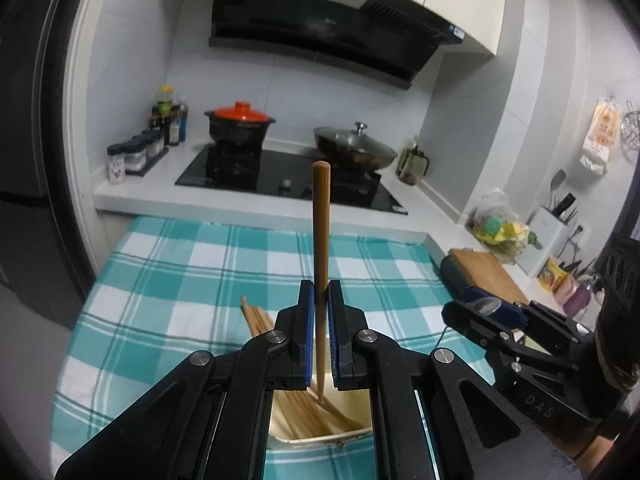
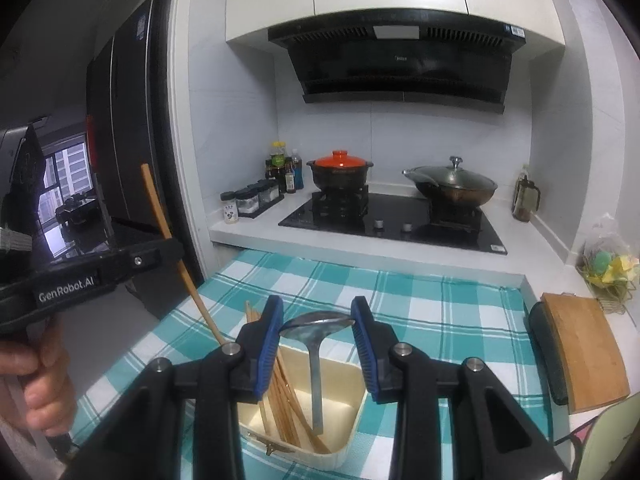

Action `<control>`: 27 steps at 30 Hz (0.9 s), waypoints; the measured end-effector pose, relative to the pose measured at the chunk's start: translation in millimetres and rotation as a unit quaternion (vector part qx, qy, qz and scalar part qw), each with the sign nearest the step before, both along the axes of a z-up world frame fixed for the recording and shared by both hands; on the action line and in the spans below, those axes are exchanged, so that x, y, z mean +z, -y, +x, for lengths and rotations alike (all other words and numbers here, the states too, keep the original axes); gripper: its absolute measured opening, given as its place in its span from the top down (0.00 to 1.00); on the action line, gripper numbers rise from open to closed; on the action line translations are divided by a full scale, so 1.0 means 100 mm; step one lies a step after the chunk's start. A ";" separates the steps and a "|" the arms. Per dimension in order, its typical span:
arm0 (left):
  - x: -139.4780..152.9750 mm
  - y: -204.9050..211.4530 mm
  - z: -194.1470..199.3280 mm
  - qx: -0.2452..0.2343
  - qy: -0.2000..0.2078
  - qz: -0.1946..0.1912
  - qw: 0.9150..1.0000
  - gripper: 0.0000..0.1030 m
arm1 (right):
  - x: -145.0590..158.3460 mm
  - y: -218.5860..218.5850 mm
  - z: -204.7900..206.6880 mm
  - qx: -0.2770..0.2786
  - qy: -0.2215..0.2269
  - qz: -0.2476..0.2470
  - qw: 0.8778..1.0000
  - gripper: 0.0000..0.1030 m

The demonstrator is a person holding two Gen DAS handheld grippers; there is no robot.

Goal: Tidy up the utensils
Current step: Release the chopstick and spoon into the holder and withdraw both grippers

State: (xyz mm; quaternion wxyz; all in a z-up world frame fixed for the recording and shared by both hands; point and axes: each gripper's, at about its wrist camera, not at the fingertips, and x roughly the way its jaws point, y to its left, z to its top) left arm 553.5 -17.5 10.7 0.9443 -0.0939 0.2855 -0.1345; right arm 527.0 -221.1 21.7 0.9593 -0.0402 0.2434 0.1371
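A cream rectangular plastic bin (image 2: 352, 412) sits on the teal-and-white checked cloth (image 2: 440, 312) covering the counter (image 2: 536, 292). Inside it lie a bundle of brown wooden chopsticks (image 2: 286, 412) leaning against its left side and a steel ladle (image 2: 316, 332) whose bowl rests on the far rim, its handle running down into the bin.

The left hand-held gripper (image 1: 320, 300) is clenched on a single brown wooden chopstick (image 1: 321, 232), held upright with its thin tip down in the bin among the others. The right hand-held gripper (image 2: 316, 320) is released, its blue pads spread either side of the ladle bowl, not touching it.

A wooden cutting board (image 2: 588, 344) lies at the cloth's right edge. Beyond, a black hob (image 2: 400, 220) carries a black clay pot with an orange lid (image 2: 340, 172) and a glass-lidded wok (image 2: 452, 188), under a black range hood (image 2: 400, 64). Spice jars (image 2: 252, 200) stand to the left.
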 end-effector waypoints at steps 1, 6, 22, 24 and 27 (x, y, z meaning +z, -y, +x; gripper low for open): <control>-0.12 0.02 0.06 0.000 -0.012 0.004 1.000 0.95 | -0.07 0.01 0.08 -0.001 -0.013 0.003 1.000 0.66; -0.63 0.07 0.35 0.003 -0.076 0.014 0.997 0.95 | -0.63 0.04 0.50 -0.006 -0.091 0.010 0.996 0.66; -0.66 -0.01 -0.09 0.030 -0.035 0.095 0.994 0.30 | -1.14 0.01 0.81 -0.021 -0.157 0.009 0.987 0.64; -0.56 -0.03 -0.39 0.042 -0.005 0.126 0.991 0.17 | -1.00 0.02 0.64 -0.023 -0.141 0.008 0.990 0.62; -0.47 -0.08 -0.90 0.078 0.037 0.160 0.983 0.00 | -0.79 0.07 0.24 -0.025 -0.106 0.008 0.994 0.48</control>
